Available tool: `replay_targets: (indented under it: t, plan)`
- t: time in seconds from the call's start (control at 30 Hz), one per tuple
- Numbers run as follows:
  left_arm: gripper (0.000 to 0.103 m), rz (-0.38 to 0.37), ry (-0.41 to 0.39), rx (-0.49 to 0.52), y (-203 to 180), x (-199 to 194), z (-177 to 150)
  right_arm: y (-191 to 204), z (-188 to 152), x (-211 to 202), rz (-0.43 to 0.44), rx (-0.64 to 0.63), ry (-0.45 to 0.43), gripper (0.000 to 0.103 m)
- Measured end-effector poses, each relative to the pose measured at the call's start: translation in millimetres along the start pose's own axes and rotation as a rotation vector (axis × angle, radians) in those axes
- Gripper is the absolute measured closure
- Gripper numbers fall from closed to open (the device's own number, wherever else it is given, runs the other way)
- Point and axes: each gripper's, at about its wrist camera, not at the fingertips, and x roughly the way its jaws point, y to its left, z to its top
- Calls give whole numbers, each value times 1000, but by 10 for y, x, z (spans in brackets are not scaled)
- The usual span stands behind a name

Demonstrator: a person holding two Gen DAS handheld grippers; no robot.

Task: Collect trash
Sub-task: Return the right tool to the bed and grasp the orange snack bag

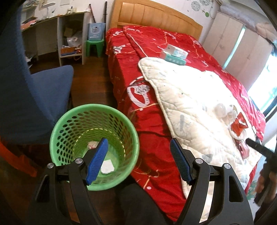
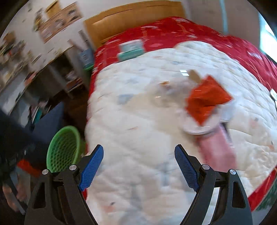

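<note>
A green perforated basket (image 1: 69, 121) stands on the floor beside the bed; it also shows in the right wrist view (image 2: 60, 147). White paper scraps (image 1: 107, 167) lie in its bottom. My left gripper (image 1: 139, 147) is open and empty above the basket's right rim. On the white quilt (image 1: 190, 103) lie a red wrapper (image 2: 206, 100) on a white round lid (image 2: 199, 127), a pink packet (image 2: 218, 148) and clear plastic pieces (image 1: 223, 109). My right gripper (image 2: 139, 154) is open and empty above the quilt, left of and nearer than the wrapper. The right view is blurred.
The bed has a red cover (image 1: 138, 72) and a wooden headboard (image 1: 152, 15). A teal tissue box (image 1: 174, 53) lies near the pillow end. A blue chair (image 1: 43, 97) stands left of the basket. A desk shelf (image 1: 69, 34) and green stool (image 1: 94, 46) stand at the back.
</note>
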Motion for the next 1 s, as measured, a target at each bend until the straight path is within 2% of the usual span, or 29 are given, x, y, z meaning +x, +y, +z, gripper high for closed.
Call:
replay_targets:
  t: [0.2,0.4,0.8,1.0]
  plan:
    - [30,-20,13,29,-161,83,7,-595,270,22,-39,181,-1,22]
    - [30,-30,26,28,-200,164,0,-968,539,156,-54,334,13,22]
    - [30,-26,58,-25,19,338,-19,-1267,969,526,-143,494,37,22]
    - [30,-20,65,-23,78,395,-29,-1305,1094,664,-205,504,47,25]
